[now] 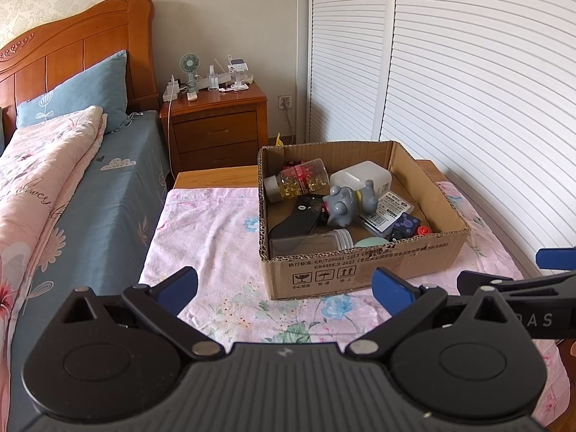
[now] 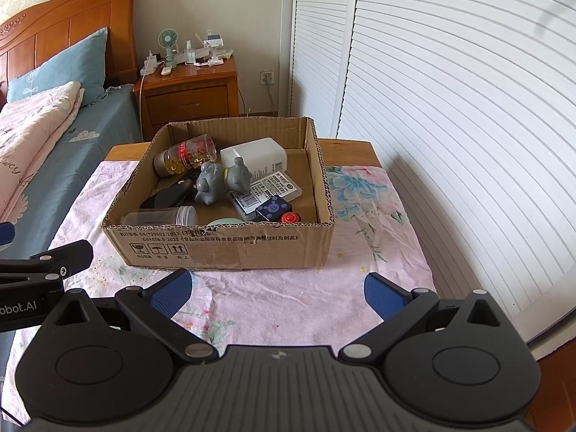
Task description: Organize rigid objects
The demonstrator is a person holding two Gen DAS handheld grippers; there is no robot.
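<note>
The left hand-held gripper (image 1: 284, 288) hangs released above the near part of the surface (image 1: 216, 237), its blue-padded fingers (image 1: 178, 286) spread wide with nothing between them; the right hand-held gripper (image 2: 275, 289) is likewise released and empty, level with it and just to its right; each shows at the edge of the other's view. Both point at a shallow cardboard box (image 2: 223, 248) that sits on the pink flowered cloth (image 2: 288, 298) covering the surface, just beyond the fingertips. Inside the box lie the rigid things, heaped loosely: a grey toy figure (image 2: 212, 181) near the middle; a capsule bottle (image 2: 185, 156) on its side at the far left; a white plastic container (image 2: 255, 154) behind the toy; an empty clear jar (image 2: 162, 216) on its side along the near wall; a flat black item (image 2: 163, 198); a labelled flat case (image 2: 275, 187); a small dark blue piece (image 2: 272, 208) and a red knob (image 2: 291, 217) by the near right corner. Left of the surface stands a bed (image 1: 90, 187); beyond it a wooden nightstand (image 1: 216, 126); white louvred doors (image 2: 450, 126) fill the right.
</note>
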